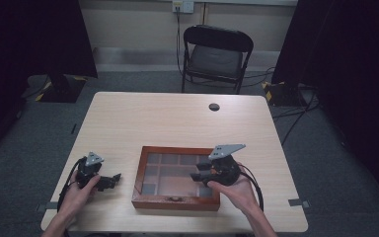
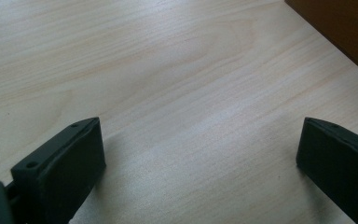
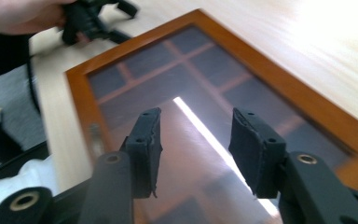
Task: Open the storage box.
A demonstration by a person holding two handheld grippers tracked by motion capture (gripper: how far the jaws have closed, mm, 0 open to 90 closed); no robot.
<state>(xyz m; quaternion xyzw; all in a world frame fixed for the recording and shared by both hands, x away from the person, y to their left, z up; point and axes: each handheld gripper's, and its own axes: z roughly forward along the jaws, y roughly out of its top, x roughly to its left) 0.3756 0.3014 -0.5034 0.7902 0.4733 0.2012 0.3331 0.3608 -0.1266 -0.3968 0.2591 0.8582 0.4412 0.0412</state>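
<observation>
A shallow wooden box (image 1: pixel 176 201) with a glass lid and divided compartments lies near the table's front edge, shut, with a small latch on its front side. My right gripper (image 1: pixel 198 173) hovers over the box's right part, open, jaws pointing left with nothing between them. In the right gripper view the glass lid (image 3: pixel 177 93) lies under my right gripper (image 3: pixel 193 144), its wooden frame (image 3: pixel 279 79) around it. My left gripper (image 1: pixel 114 179) rests on the table left of the box, open and empty. In the left gripper view the left gripper (image 2: pixel 200 154) is over bare wood, the box's corner (image 2: pixel 345 28) at the upper right.
The light wooden table (image 1: pixel 177 118) has a round cable hole (image 1: pixel 214 106) near its far edge. A black folding chair (image 1: pixel 216 55) stands behind the table. Dark curtains hang at both sides. Cables trail from both grippers toward the front edge.
</observation>
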